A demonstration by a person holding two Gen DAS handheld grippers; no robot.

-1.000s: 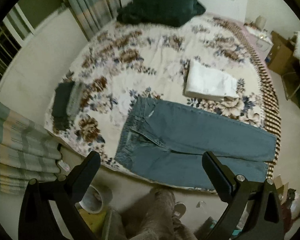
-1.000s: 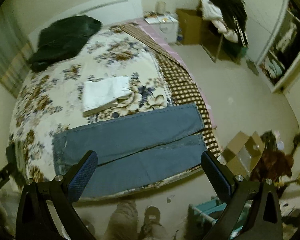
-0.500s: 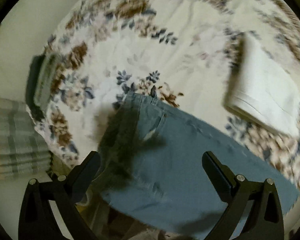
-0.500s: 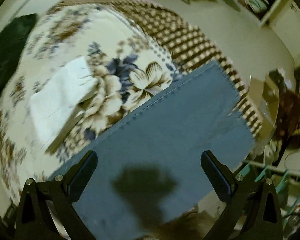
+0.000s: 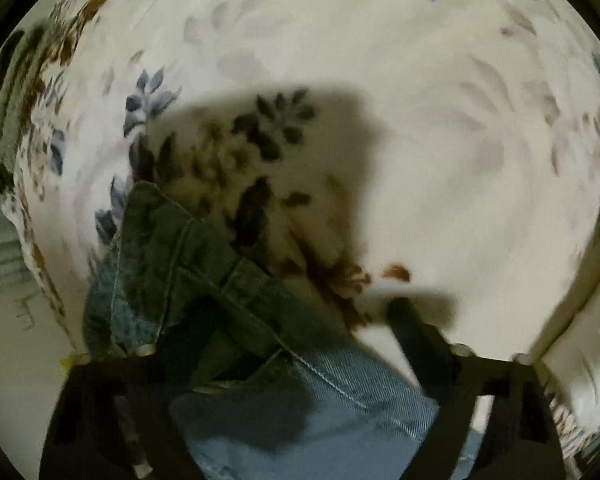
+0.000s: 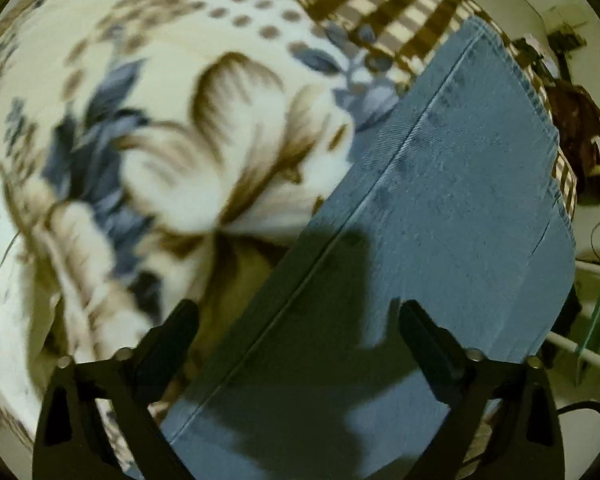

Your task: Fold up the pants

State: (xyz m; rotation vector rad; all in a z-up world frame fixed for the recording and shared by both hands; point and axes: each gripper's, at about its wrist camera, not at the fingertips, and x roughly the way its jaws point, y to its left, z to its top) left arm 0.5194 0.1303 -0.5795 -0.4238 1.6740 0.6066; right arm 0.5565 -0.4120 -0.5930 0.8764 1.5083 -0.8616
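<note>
left gripper's near fingers (image 5: 188, 340) smeared (perhaps on denim); jeans (image 6: 440, 208) run off the frame bottom.

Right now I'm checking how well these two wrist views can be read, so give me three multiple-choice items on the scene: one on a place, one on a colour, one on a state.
1. What do the jeans lie on?
A. a bare wooden floor
B. a floral bedspread
C. a glass table

2. What colour are the jeans?
A. blue
B. red
C. white

3. How do the jaws of the right hand-held gripper stand?
A. shut tight on a white towel
B. shut with nothing between them
C. apart, over the trouser leg

Answers:
1 B, the floral bedspread shows all around the denim in both views.
2 A, the cloth is blue denim at waistband and leg.
3 C, both fingers stand wide apart, with denim showing between them.
</note>
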